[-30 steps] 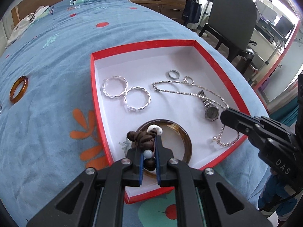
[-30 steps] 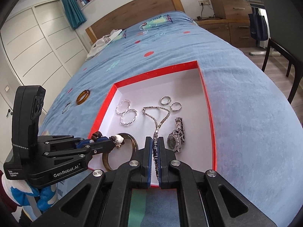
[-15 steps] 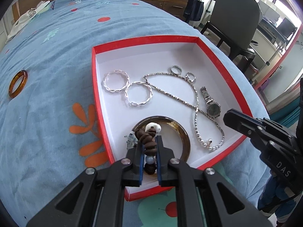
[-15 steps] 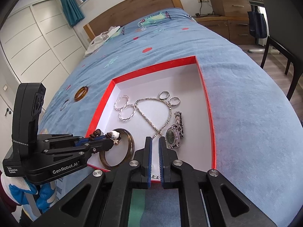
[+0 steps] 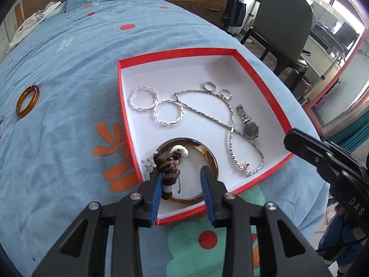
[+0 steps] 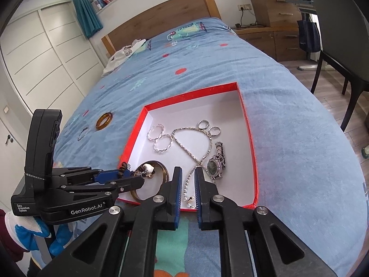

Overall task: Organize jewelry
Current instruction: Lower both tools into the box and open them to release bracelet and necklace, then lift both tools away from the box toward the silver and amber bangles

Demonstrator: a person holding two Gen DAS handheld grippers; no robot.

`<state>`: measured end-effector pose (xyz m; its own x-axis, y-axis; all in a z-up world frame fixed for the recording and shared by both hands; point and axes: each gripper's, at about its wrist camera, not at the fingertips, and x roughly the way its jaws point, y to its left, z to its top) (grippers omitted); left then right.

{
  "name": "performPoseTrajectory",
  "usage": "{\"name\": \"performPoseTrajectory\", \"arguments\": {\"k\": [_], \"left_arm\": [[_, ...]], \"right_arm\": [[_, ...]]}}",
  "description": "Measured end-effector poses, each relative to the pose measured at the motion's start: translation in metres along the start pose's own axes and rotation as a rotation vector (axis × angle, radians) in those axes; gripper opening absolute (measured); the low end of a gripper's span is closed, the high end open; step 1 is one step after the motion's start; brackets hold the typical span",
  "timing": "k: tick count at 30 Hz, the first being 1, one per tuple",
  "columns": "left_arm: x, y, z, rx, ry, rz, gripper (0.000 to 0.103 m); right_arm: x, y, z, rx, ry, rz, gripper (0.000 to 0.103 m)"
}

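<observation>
Beaded bracelet (image 5: 169,172) hangs lengthwise against just-opened left claw's (image 5: 182,180) left finger.

Bed (image 6: 288,120) with blue patterned cover. Red box (image 5: 260,73) lies near the foot edge; amber ring (image 5: 27,101) beside it, toward the left edge, with a thin, possibly metal, bangle (image 6: 82,133) nearby. White garment (image 6: 125,54) at the headboard (image 6: 161,20) end.
</observation>
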<state>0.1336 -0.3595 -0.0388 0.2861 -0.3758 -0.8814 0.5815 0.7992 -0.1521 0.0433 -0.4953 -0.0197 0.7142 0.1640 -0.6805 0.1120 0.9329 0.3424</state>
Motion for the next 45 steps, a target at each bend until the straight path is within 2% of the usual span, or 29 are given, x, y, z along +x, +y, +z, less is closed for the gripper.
{"name": "performPoseTrajectory", "arguments": {"k": [20, 28, 36, 38, 41, 45], "left_arm": [[-0.087, 0.022, -0.032, -0.017, -0.124, -0.03, 0.036], [-0.129, 0.05, -0.06, -0.058, -0.221, 0.02, 0.036], [-0.164, 0.076, -0.086, -0.094, -0.231, 0.017, 0.036], [-0.173, 0.083, -0.093, -0.101, -0.244, 0.03, 0.036], [-0.185, 0.097, -0.106, -0.109, -0.261, 0.065, 0.036], [-0.202, 0.121, -0.125, -0.135, -0.283, 0.108, 0.036]], "right_arm": [[-0.054, 0.048, -0.006, -0.04, -0.067, -0.029, 0.022], [-0.072, 0.073, -0.011, -0.064, -0.093, -0.018, 0.03], [-0.088, 0.11, -0.016, -0.115, -0.109, -0.002, 0.031], [-0.093, 0.118, -0.018, -0.13, -0.113, 0.0, 0.032], [-0.099, 0.131, -0.02, -0.148, -0.123, 0.003, 0.04], [-0.105, 0.151, -0.021, -0.172, -0.134, 0.005, 0.04]]}}
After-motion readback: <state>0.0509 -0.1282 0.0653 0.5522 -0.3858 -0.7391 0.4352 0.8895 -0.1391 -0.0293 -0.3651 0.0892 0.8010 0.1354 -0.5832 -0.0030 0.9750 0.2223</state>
